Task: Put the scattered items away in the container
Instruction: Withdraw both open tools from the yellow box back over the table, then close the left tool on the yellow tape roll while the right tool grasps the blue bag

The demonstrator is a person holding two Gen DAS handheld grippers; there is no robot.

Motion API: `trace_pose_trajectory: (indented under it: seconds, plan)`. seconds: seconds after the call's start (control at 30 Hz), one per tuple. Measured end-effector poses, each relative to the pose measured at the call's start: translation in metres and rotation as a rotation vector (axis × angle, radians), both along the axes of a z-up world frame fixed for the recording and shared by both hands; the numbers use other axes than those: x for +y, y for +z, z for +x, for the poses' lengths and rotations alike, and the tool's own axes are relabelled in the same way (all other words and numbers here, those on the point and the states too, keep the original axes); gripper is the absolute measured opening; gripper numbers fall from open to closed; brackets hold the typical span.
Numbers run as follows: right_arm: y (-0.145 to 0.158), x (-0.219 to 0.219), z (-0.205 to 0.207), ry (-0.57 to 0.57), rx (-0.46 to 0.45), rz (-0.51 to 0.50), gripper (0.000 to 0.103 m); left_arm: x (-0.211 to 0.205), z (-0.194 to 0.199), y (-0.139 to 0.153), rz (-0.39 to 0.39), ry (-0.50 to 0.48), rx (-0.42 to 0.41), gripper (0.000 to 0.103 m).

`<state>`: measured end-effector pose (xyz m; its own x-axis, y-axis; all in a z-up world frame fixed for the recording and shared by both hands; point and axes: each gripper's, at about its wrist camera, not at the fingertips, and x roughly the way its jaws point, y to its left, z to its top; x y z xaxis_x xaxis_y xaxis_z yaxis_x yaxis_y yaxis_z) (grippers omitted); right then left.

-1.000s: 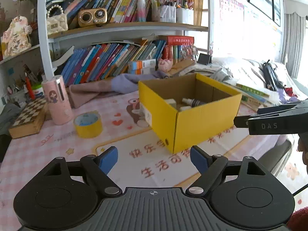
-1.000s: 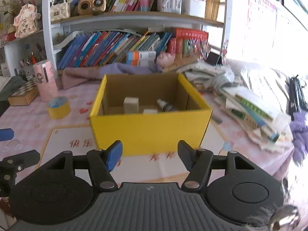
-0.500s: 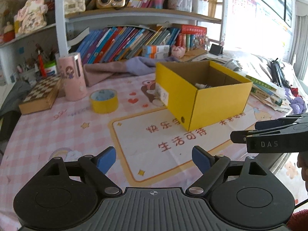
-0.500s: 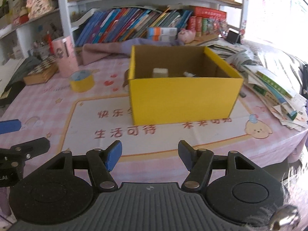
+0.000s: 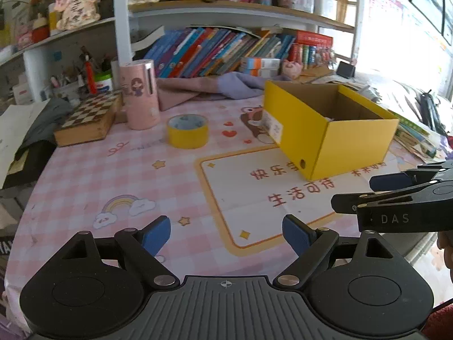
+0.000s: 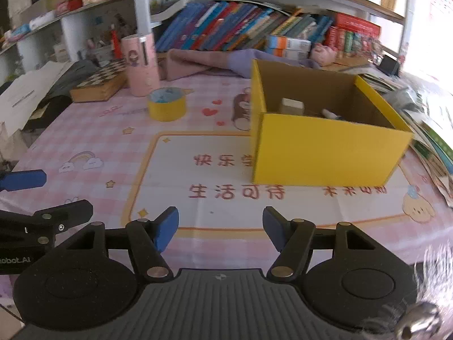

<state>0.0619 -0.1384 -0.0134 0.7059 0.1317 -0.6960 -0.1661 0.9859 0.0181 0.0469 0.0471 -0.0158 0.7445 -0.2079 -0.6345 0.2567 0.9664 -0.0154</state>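
A yellow cardboard box (image 5: 351, 138) (image 6: 325, 153) stands open on the pink table mat. Inside it I see a small white block (image 6: 292, 105) and a little bottle (image 6: 331, 114). A roll of yellow tape (image 5: 187, 131) (image 6: 167, 104) lies on the table left of the box, beside a pink cylinder (image 5: 140, 93) (image 6: 140, 63). My left gripper (image 5: 226, 233) hovers open over the near table, nothing between its blue pads. My right gripper (image 6: 220, 231) is also open and empty, short of the box. Each gripper shows at the edge of the other's view.
A wooden chessboard box (image 5: 90, 117) sits at the left, cloth (image 5: 215, 85) lies behind the box, and bookshelves (image 5: 226, 51) back the table. Stacked papers and books (image 6: 430, 141) crowd the right edge. The table's near edge curves close below the grippers.
Both grippers have drawn back from the box and swung left, so the box looks smaller and more of the table, the tape roll and the chessboard show.
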Motion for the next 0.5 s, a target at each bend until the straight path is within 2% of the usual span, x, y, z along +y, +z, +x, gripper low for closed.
trace_pose_trajectory:
  seconds: [0.3, 0.5]
  plan:
    - [-0.009, 0.021, 0.030, 0.069, 0.020, 0.014, 0.064, 0.016, 0.020, -0.004, 0.014, 0.066, 0.014, 0.088]
    - [-0.013, 0.031, 0.064, 0.086, 0.025, 0.018, 0.064, 0.020, 0.049, -0.006, 0.027, 0.062, 0.011, 0.088]
